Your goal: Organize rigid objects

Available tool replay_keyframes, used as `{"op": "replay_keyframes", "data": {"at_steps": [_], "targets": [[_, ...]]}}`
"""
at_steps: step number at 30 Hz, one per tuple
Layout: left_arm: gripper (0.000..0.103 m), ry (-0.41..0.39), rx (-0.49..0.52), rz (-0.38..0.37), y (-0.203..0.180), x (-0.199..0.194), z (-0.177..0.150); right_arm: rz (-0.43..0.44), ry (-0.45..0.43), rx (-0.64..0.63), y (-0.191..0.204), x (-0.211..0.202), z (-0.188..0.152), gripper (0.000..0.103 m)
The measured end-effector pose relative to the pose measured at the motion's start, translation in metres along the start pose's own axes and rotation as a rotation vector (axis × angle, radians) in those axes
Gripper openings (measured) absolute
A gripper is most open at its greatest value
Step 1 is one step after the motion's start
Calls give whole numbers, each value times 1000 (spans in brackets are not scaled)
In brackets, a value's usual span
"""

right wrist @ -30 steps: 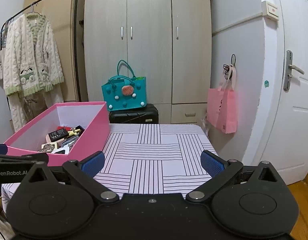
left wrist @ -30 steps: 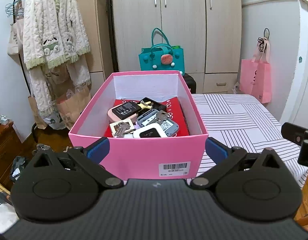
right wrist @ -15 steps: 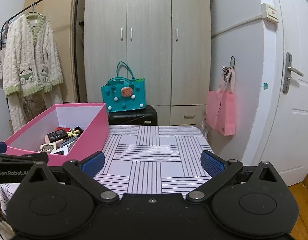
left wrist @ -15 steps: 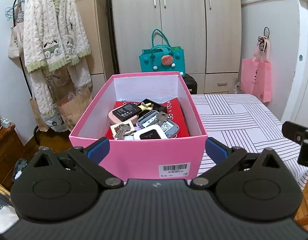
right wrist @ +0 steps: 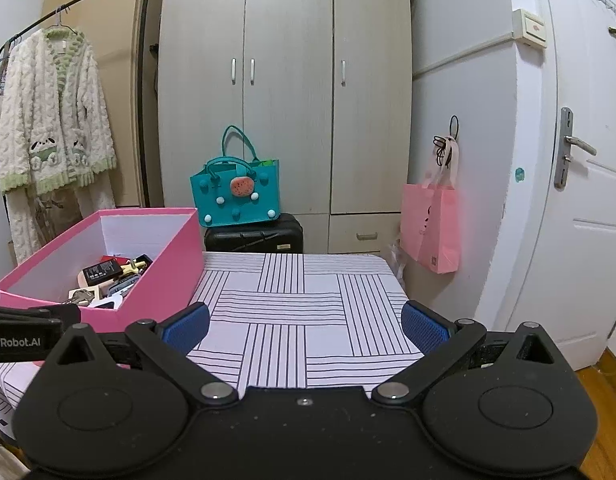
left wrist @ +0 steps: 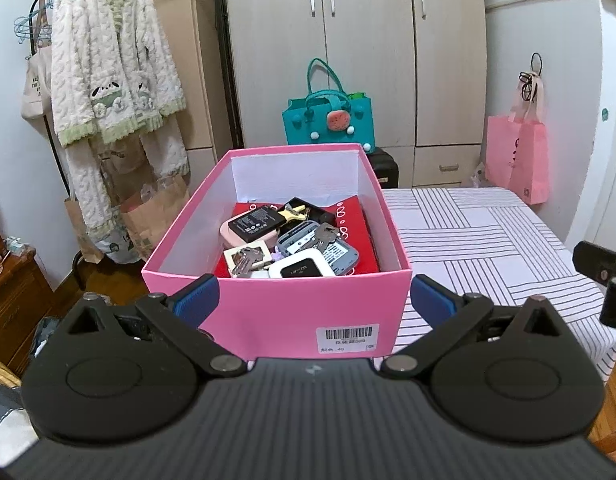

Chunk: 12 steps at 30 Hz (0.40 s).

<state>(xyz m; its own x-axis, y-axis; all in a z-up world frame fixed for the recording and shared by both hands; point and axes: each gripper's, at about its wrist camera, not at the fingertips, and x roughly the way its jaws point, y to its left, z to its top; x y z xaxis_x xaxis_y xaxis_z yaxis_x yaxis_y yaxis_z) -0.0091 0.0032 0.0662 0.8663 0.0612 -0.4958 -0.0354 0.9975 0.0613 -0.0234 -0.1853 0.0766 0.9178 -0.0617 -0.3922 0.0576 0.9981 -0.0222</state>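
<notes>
Left gripper [left wrist: 312,299] fingers wide apart, empty; right gripper [right wrist: 303,322] same.

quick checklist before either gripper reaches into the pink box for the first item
1. Left gripper jaws open, holding nothing: ok.
2. Right gripper jaws open, holding nothing: ok.
3. Pink box has no lid on it, contents reachable from above: ok.
4. Items lie separate enough for a clean grasp: not ok; the keys, white wifi device and black battery pack overlap in a pile.
5. Bare striped tablecloth beside the box for setting items down: ok.
6. Destination for the sorted items: cannot tell.
</notes>
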Motion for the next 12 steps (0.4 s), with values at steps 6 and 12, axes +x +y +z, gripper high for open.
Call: {"op": "replay_keyframes", "data": {"at_steps": [6,12], "targets": [[103,-12,12,4,-3,-4,-1,4,-5,2,1,-3,-1,103],[103,-17,17,1,-3,-6,-1,3,-2,7,-1,-3,-2,103]]}}
